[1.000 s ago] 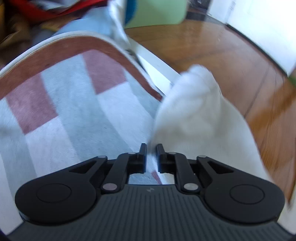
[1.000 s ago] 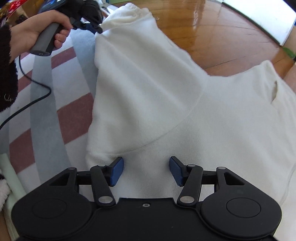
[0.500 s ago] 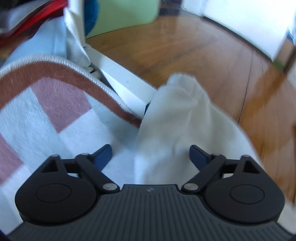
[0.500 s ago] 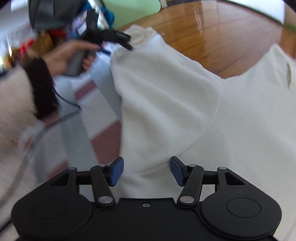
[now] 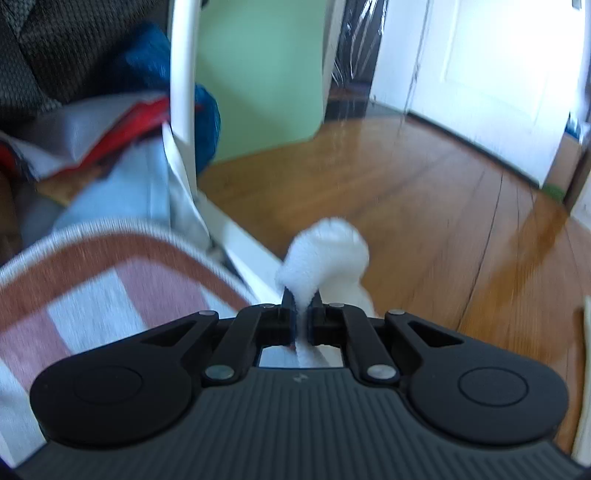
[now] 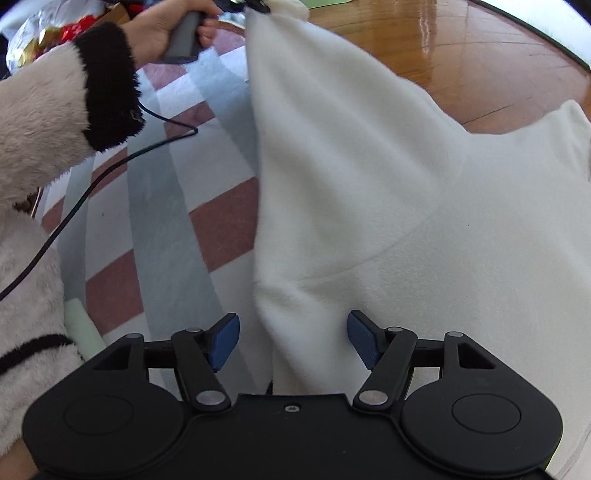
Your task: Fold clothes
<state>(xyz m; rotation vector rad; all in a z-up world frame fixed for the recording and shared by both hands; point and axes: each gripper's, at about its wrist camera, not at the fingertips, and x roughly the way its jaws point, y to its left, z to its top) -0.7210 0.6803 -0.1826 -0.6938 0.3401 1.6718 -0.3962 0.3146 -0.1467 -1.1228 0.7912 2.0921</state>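
Observation:
A white fleece sweater lies on a checked rug and the wood floor. My left gripper is shut on the cuff of its sleeve and holds it lifted; in the right wrist view it shows at the top, with the sleeve stretched up from the body. My right gripper is open, its blue pads either side of the sweater's armpit fold, low over the cloth.
A white frame post and a pile of blue and red cloth stand beyond the rug's edge. A green bin stands behind. Wood floor stretches to the right. A black cable trails over the rug.
My left gripper opened half a second ago, then shut on the sleeve cuff and lifted it. The sleeve now hangs stretched. My right gripper stayed open at the armpit.

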